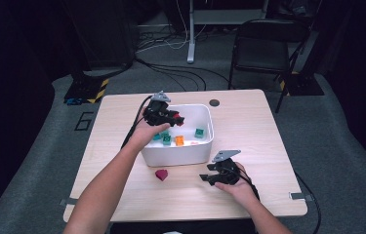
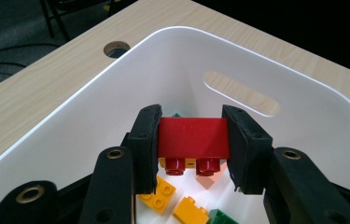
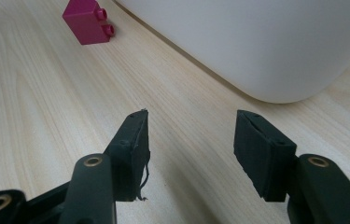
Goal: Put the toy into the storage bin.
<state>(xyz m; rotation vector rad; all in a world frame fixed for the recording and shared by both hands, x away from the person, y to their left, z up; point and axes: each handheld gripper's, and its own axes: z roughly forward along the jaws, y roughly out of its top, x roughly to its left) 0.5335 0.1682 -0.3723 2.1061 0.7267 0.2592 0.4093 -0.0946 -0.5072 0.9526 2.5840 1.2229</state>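
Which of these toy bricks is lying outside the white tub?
The magenta plastic brick, alone on the wooden table before the white tub.

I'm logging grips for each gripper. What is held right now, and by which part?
The left gripper holds a red brick by its two end faces; the right gripper holds nothing.

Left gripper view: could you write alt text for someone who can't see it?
Two black fingers clamp a red brick, studs facing the camera, above a white bin. Yellow bricks and a green one lie in the bin, which sits on a wooden table.
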